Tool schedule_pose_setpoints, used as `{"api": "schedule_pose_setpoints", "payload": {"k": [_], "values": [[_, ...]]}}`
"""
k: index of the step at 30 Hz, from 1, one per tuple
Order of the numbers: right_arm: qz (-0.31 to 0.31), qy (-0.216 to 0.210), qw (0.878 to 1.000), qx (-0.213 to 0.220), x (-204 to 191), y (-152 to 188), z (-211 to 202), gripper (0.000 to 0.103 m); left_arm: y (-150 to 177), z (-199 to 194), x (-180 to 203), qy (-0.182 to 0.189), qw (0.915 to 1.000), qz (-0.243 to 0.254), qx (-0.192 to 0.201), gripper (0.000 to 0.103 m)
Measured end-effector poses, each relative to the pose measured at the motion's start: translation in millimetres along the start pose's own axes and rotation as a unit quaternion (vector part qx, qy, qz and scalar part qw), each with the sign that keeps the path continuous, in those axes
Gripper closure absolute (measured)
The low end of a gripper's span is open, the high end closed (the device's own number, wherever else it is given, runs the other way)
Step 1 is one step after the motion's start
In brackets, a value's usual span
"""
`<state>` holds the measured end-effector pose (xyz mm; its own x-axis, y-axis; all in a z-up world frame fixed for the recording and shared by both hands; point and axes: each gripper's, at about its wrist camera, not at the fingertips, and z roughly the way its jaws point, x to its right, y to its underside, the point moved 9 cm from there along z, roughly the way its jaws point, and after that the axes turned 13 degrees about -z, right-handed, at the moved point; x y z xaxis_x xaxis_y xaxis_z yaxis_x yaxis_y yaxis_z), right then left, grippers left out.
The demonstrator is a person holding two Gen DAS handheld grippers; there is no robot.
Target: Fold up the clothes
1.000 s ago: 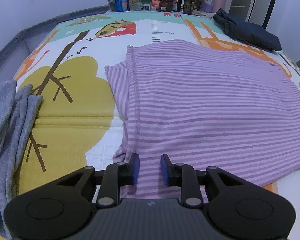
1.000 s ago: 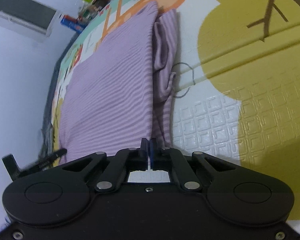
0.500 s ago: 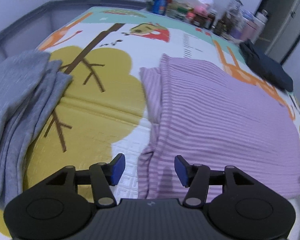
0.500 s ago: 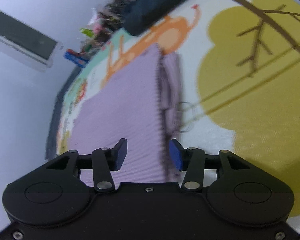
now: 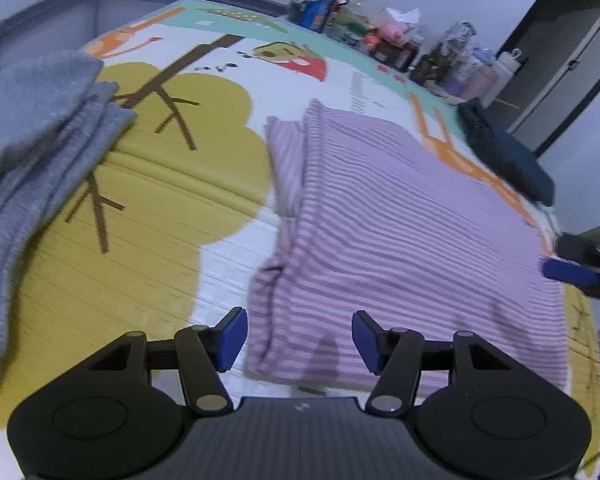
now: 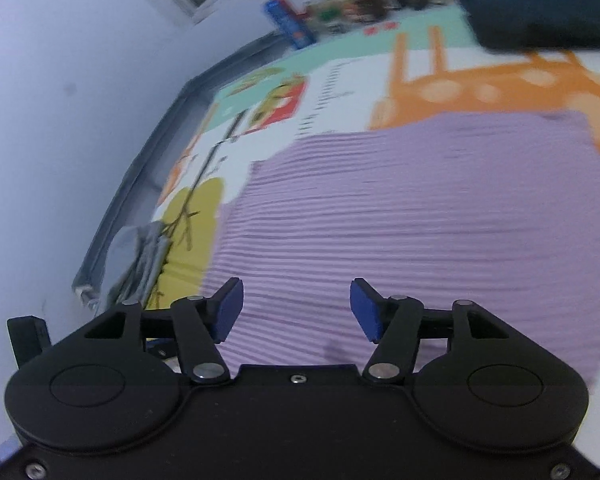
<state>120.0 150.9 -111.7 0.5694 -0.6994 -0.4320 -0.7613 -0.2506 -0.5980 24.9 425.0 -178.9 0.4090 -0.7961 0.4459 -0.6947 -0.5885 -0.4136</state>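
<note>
On the play mat (image 5: 172, 184), the striped purple garment (image 5: 400, 216) lies flat with one side folded in. Left tool (image 5: 298, 338) and right tool (image 6: 296, 310) hover spread wide, empty — mid-fold or regrasp; the next pinch needs a free hem.

Purple striped garment (image 5: 400, 216): thin ribbed cloth, matt. Grey garment (image 5: 32, 148): soft knit, possibly fleece. Play mat (image 5: 148, 224): embossed foam, slight sheen.
</note>
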Motion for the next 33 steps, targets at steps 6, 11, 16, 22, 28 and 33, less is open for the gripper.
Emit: {"api": "schedule_pose_setpoints", "payload": {"k": [6,11,16,22,28,33], "values": [[-0.025,-0.005,1.0,-0.018,-22,-13,26,0.045,1,4,-9,0.009,0.9998,-0.019,-0.006,0.041],[-0.038,-0.004,0.999,-0.031,-30,-17,45,0.045,3,7,-12,0.018,0.9994,-0.028,-0.013,0.04],[-0.052,-0.009,0.998,-0.035,-41,-24,60,0.045,1,10,-12,0.041,0.9974,-0.054,-0.025,0.039],[-0.066,-0.013,0.997,-0.033,-55,-33,71,0.044,-6,13,-17,0.055,0.991,-0.11,-0.052,0.038],[-0.087,-0.02,0.995,-0.038,-69,-41,82,0.034,-23,14,-21,0.065,0.985,-0.147,-0.064,0.038],[-0.111,-0.013,0.992,-0.059,-84,-44,97,0.034,-42,16,-18,0.064,0.987,-0.133,-0.063,0.036]]}}
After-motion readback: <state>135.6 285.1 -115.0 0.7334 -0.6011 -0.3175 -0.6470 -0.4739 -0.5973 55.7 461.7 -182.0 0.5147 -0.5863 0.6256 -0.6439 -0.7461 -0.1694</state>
